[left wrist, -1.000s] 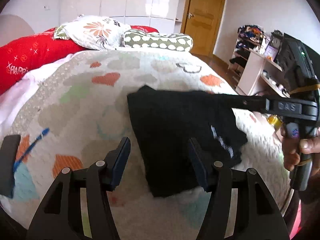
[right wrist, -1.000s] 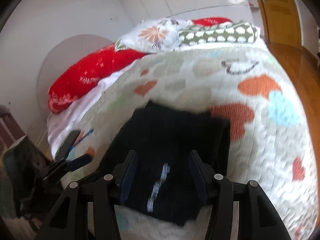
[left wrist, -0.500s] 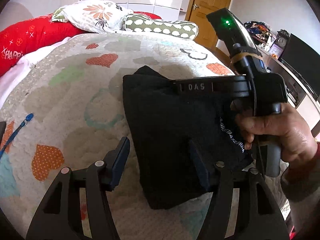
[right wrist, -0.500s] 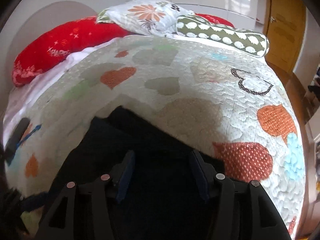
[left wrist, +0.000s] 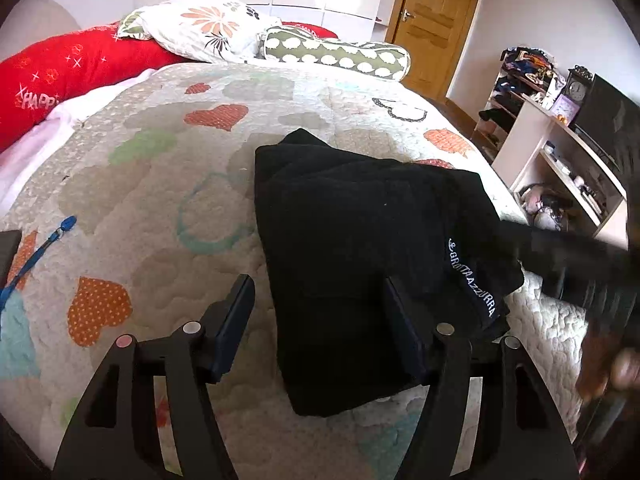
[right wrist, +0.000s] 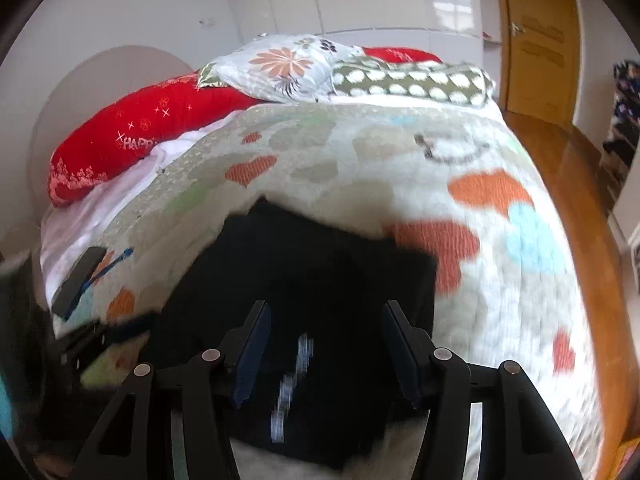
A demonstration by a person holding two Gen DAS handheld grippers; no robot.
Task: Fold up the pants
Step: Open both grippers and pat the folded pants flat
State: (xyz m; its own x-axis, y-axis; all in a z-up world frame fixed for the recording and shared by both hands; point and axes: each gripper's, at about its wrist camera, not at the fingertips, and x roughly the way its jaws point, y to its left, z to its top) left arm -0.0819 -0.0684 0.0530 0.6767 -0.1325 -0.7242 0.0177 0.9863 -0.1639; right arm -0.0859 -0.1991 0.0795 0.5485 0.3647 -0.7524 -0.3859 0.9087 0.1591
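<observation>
The black pants (left wrist: 360, 240) lie folded into a compact stack on the heart-patterned quilt (left wrist: 160, 184), with white lettering along the right edge. My left gripper (left wrist: 320, 316) is open and empty, hovering over the stack's near left edge. My right gripper (right wrist: 326, 344) is open and empty above the same pants (right wrist: 320, 276). In the left wrist view the right gripper body (left wrist: 580, 252) shows blurred at the right, beside the stack.
Red bolster (left wrist: 60, 72), floral pillow (left wrist: 204, 28) and dotted green pillow (left wrist: 336, 52) lie at the bed's head. A blue lanyard (left wrist: 36, 256) and a dark flat object (right wrist: 78, 284) sit at the left edge. Shelves (left wrist: 560, 152) and a wooden door (left wrist: 436, 24) stand right.
The right gripper pulled back off the stack toward the right and now shows blurred at the side. The pants stay folded in place. The left gripper barely moved.
</observation>
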